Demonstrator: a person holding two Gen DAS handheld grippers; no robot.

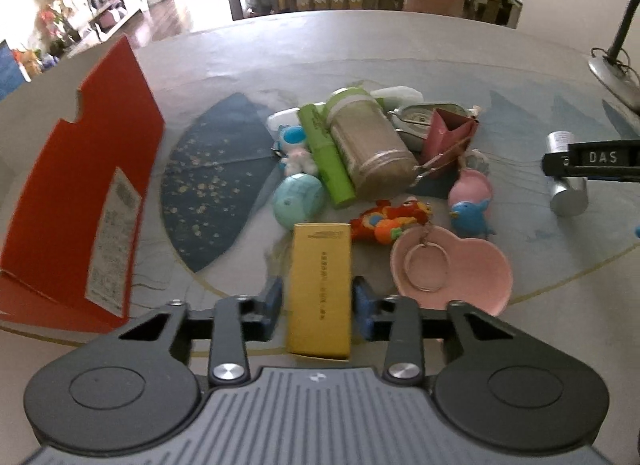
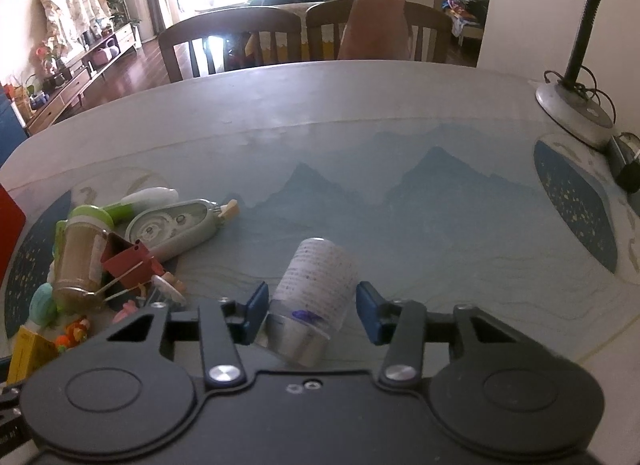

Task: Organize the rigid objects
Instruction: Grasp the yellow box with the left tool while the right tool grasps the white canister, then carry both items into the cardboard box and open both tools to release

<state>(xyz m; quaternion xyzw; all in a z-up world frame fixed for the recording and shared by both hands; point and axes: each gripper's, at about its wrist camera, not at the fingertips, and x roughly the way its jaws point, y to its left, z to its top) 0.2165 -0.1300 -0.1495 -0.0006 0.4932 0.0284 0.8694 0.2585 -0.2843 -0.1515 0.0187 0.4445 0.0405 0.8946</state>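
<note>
Gold box sits clamped in the left gripper, just beside the pink dish; the right gripper brackets a silver canister, contact unclear.

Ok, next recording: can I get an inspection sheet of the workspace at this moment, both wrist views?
Surface: table under a blue mountain-print cover, no spills seen.
Job's things: gold box and silver-capped bottle lie apart from the pile; red carton stands at the left.
Clutter: heaped jar, green tube, tape dispenser, small toys; pink heart dish holding a key ring.
Grippers: left claw closed on the gold box; right claw closed on the bottle.
Cables: cord looped on the lamp base, clear of both claws.
Surroundings: chairs behind the table, living room beyond; no person seen.
</note>
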